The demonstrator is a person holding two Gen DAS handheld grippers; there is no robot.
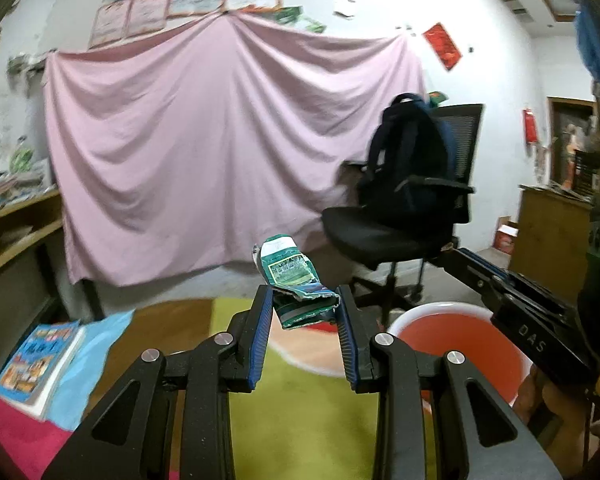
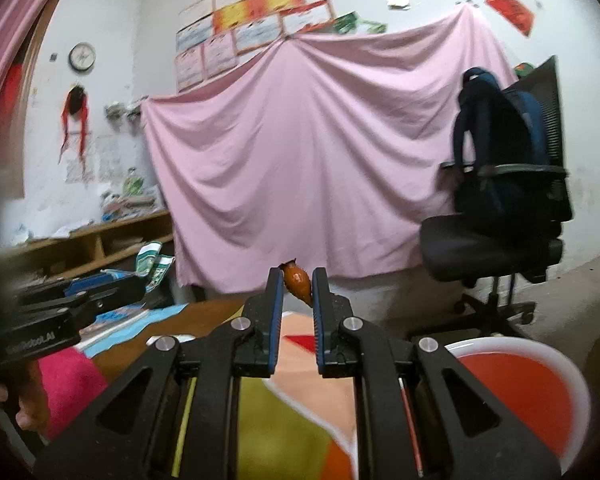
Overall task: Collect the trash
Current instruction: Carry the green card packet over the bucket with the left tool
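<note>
Left gripper [image 1: 305,300]: clenched on crumpled green-and-white paper carton [image 1: 296,284], aloft beside the red, white-rimmed plastic bin [image 1: 460,344]. Right gripper [image 2: 297,282]: grasping small orange-brown wrapper [image 2: 297,280], raised, left of bin.

We see crumpled green-white carton [image 1: 296,280] pinched aloft between fingers [image 1: 262,320]; small orange wrapper [image 2: 297,280] likewise; red white-rimmed bin [image 2: 540,384] below right.

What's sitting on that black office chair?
A dark backpack stands on the chair, leaning on its mesh back. The backpack covers most of that back; anything behind it cannot be seen.
</note>
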